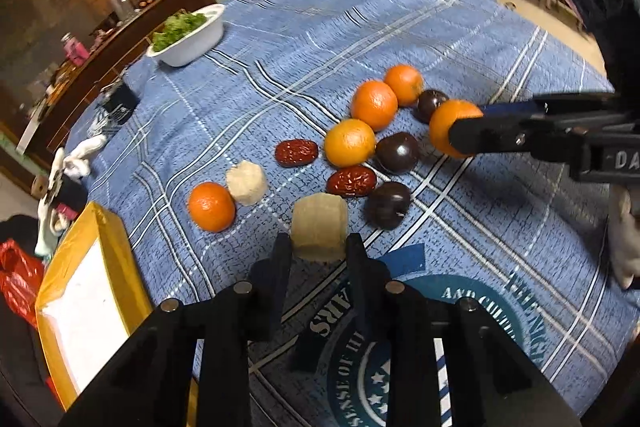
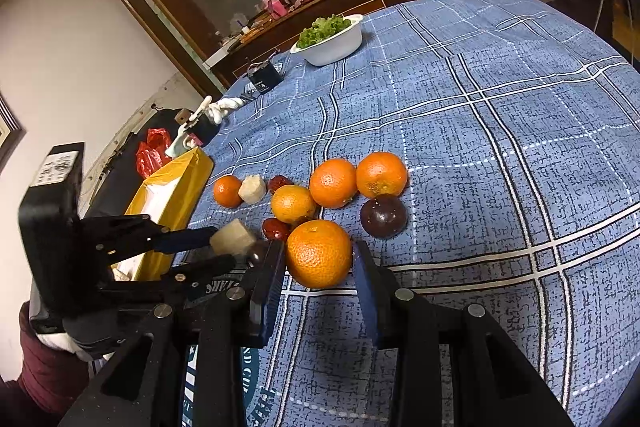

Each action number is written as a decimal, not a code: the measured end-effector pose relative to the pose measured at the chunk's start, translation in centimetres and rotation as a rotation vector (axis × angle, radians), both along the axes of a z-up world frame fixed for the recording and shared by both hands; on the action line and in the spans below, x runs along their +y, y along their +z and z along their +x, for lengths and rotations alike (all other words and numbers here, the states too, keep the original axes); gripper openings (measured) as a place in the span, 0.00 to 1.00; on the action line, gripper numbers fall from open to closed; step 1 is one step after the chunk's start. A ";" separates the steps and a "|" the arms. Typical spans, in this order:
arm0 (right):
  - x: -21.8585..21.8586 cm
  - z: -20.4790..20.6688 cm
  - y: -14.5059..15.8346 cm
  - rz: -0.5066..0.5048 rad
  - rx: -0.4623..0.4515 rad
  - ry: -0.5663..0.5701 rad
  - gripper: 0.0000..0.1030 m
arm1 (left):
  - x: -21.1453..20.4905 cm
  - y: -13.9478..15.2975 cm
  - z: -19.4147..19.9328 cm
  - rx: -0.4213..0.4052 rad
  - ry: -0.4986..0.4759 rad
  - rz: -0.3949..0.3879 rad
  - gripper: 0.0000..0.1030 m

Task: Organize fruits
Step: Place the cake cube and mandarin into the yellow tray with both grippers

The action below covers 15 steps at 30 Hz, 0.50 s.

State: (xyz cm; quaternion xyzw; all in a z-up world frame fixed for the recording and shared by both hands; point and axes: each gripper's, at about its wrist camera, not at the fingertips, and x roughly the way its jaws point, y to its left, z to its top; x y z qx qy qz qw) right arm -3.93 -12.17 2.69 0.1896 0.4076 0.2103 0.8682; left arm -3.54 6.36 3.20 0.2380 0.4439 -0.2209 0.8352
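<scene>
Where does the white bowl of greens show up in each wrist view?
Left wrist: white bowl upper left, near the table's far edge.
Right wrist: white bowl top centre, beyond the oranges.
Shared landmark: yellow box at the table's edge.

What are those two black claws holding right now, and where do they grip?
The left gripper has its fingers on opposite sides of a pale sugarcane chunk. The right gripper pinches an orange across its middle.
</scene>
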 end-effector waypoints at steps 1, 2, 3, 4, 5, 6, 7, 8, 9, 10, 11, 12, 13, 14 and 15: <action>0.0 0.0 0.0 -0.002 0.000 -0.001 0.36 | 0.2 0.3 0.0 -0.005 0.014 -0.026 0.26; 0.0 0.0 0.0 -0.006 -0.002 -0.002 0.36 | 0.5 0.7 -0.3 -0.011 0.031 -0.060 0.26; 0.1 0.0 0.0 -0.012 -0.004 -0.003 0.36 | 1.0 1.4 -0.7 -0.019 0.050 -0.098 0.26; 0.2 0.0 0.0 -0.015 -0.006 -0.003 0.36 | 1.5 2.0 -1.0 -0.030 0.066 -0.127 0.26; 0.2 -0.1 0.1 -0.015 -0.008 -0.004 0.36 | 2.2 2.7 -1.5 -0.041 0.086 -0.161 0.26; 0.4 -0.2 0.4 -0.020 -0.015 -0.007 0.36 | 3.2 3.5 -2.0 -0.049 0.112 -0.204 0.26; 0.7 -0.4 0.8 -0.022 -0.020 -0.005 0.36 | 4.2 4.1 -2.3 -0.055 0.136 -0.237 0.26; 1.4 -0.7 1.6 -0.008 -0.028 0.012 0.36 | 5.4 4.7 -2.8 -0.066 0.165 -0.262 0.26; 2.1 -1.1 2.2 0.002 -0.036 0.030 0.36 | 6.9 5.3 -3.5 -0.085 0.206 -0.283 0.26; 3.0 -1.4 2.9 0.008 -0.046 0.053 0.36 | 8.1 5.7 -4.0 -0.096 0.239 -0.296 0.26; 4.3 -1.8 3.8 0.009 -0.060 0.085 0.36 | 9.6 6.0 -4.5 -0.106 0.278 -0.310 0.26; 5.9 -2.1 4.6 0.007 -0.074 0.123 0.36 | 11.5 6.1 -4.9 -0.118 0.333 -0.319 0.26; 7.3 -2.4 5.1 0.007 -0.082 0.157 0.36 | 13.1 6.0 -5.2 -0.127 0.383 -0.320 0.26; 9.0 -2.6 5.5 0.010 -0.087 0.197 0.37 | 15.5 5.7 -5.4 -0.130 0.459 -0.321 0.26; 10.9 -2.8 5.9 0.013 -0.087 0.244 0.37 | 17.1 5.5 -5.5 -0.125 0.506 -0.331 0.26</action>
